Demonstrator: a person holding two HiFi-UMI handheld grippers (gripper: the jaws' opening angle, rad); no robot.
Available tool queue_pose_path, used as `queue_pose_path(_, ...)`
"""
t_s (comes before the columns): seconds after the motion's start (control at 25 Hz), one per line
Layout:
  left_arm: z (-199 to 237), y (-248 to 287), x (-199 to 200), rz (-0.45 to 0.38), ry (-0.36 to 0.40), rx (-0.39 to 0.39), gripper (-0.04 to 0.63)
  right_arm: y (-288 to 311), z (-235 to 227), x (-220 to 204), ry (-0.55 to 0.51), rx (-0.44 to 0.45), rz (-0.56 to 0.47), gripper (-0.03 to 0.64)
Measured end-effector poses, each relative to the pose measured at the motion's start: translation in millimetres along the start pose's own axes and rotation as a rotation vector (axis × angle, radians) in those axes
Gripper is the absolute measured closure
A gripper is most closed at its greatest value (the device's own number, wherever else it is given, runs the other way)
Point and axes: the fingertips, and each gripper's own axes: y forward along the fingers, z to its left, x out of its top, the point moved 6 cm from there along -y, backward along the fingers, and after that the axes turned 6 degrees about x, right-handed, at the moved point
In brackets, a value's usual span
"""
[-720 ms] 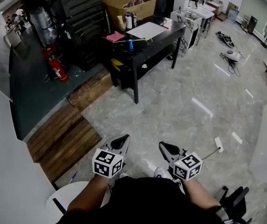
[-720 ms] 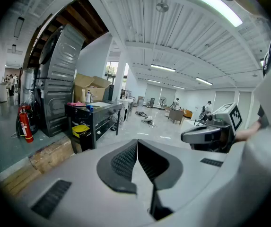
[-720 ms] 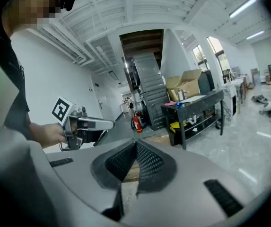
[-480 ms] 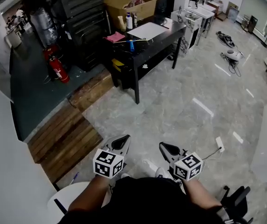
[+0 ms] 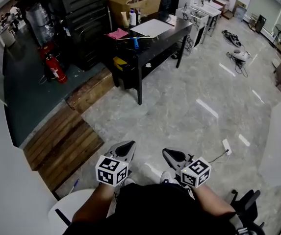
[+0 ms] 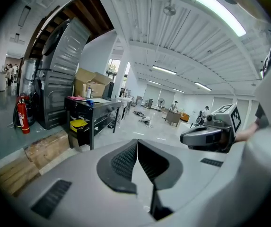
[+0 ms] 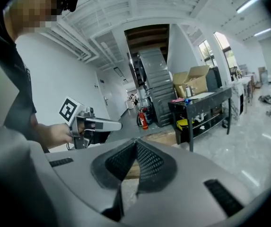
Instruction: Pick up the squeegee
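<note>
Close to the person, the left gripper point(image 5: 125, 147) and the right gripper point(image 5: 170, 154) have their jaws pressed together, holding nothing. The squeegee point(image 5: 135, 42), probably the blue-handled tool, lies on the table point(image 5: 178, 28), well apart from both. Better to walk near first, then open one gripper before the handle.

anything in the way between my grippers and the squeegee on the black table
Nothing visible. Only floor lies between the left gripper, the right gripper and the black table, where the squeegee lies beside a pink cloth.

Squeegee point(image 5: 135, 42), blue handle, flat on blk table point(image 5: 174, 29), untouched
</note>
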Motion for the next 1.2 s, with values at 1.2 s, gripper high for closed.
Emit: queue_pose_path(1.2, 69.8, -39.0, -1.7, -0.027, -0.018, -0.048, 0.578, 46.7, 30.3, 4.4, 0.045, -0.116, 0.003, 0.608)
